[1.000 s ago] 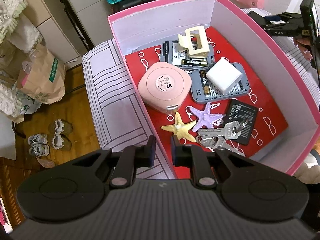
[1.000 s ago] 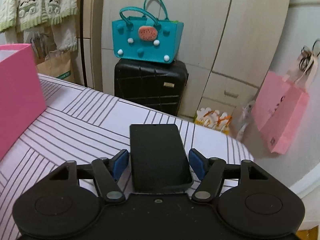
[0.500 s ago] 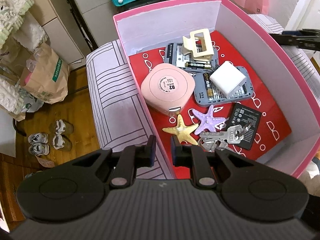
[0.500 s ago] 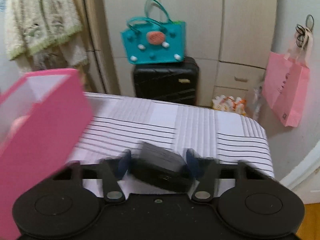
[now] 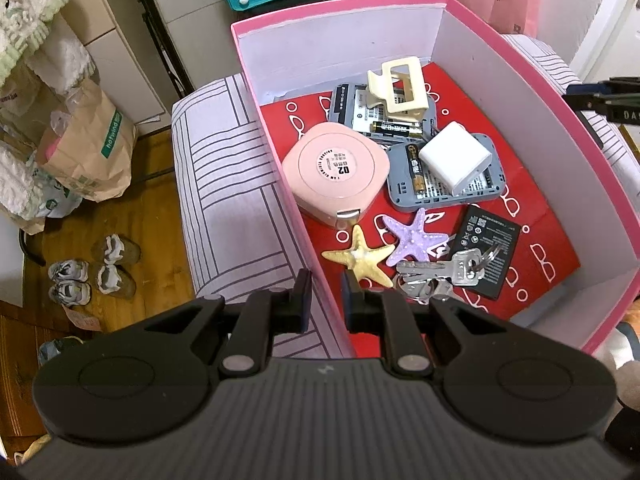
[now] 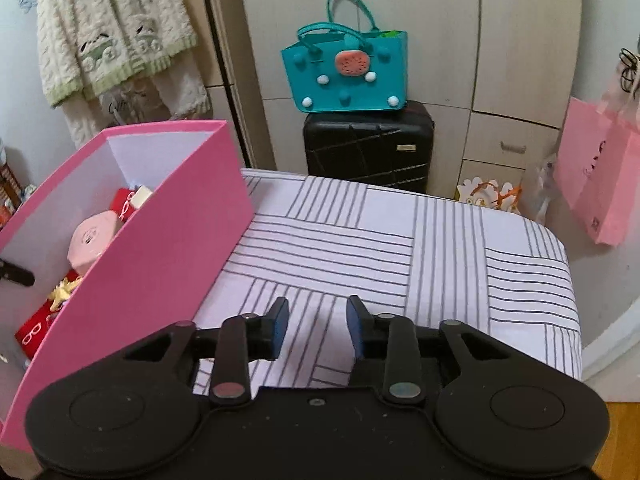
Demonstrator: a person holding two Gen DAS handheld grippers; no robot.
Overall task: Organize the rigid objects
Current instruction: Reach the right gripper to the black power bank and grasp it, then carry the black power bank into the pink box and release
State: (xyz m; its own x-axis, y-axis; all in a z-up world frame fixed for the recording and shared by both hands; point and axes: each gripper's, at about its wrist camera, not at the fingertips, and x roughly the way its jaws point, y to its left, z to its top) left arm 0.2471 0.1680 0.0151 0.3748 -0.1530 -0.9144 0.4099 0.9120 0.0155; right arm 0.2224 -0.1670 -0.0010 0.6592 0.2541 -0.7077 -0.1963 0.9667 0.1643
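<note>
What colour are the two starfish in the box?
One starfish is yellow, the other purple; clearest in the left wrist view.

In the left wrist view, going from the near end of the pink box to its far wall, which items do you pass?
Keys, then the yellow starfish, purple starfish, pink round case, white block, and last the cream hair claw near the far wall of the pink box.
</note>
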